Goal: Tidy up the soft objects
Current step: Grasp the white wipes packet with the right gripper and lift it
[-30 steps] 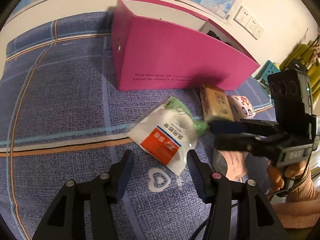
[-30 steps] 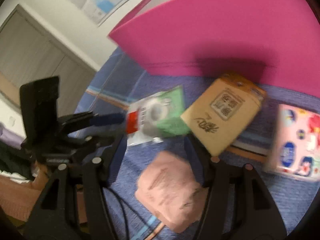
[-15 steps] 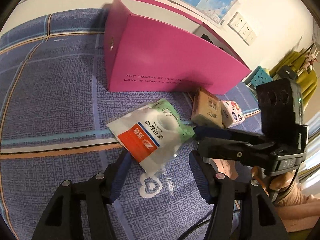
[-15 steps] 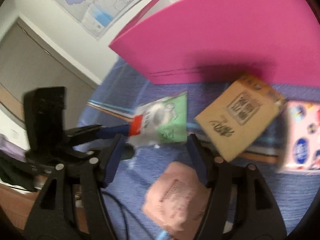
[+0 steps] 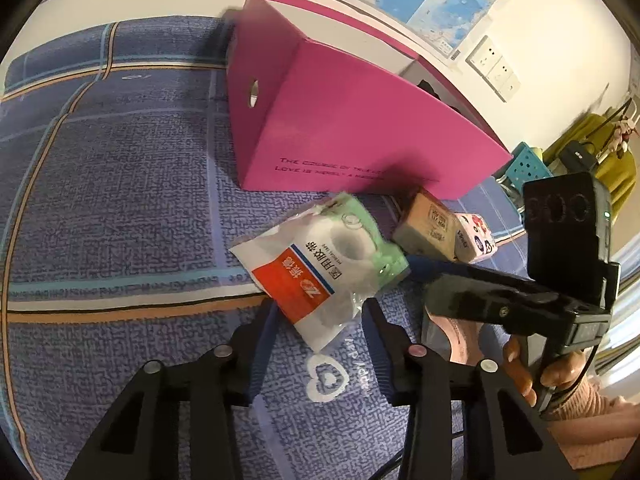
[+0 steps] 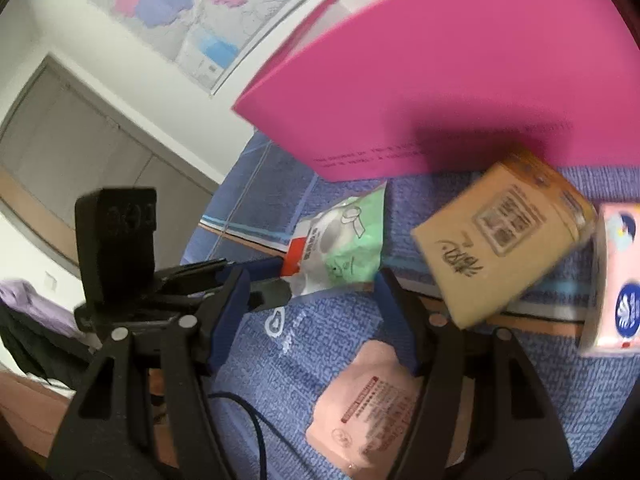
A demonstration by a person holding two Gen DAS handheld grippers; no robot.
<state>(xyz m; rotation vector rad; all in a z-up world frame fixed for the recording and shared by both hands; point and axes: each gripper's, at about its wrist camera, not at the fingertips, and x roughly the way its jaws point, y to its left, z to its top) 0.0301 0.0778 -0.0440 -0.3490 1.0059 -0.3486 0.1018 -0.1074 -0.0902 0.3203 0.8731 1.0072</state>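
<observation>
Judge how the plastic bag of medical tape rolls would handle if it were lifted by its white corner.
The medical tape bag is thin crinkled film, so it would probably flop and hang from the left gripper, whose jaws have just been closing around that corner. The rolls look loose inside and may slide toward the low end. The glossy film could slip.

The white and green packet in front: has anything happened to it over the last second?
The left gripper has just been closing around the near end of the packet, which lies between its fingers. The right gripper is open. The pink box and tissue packs stayed put.
</observation>
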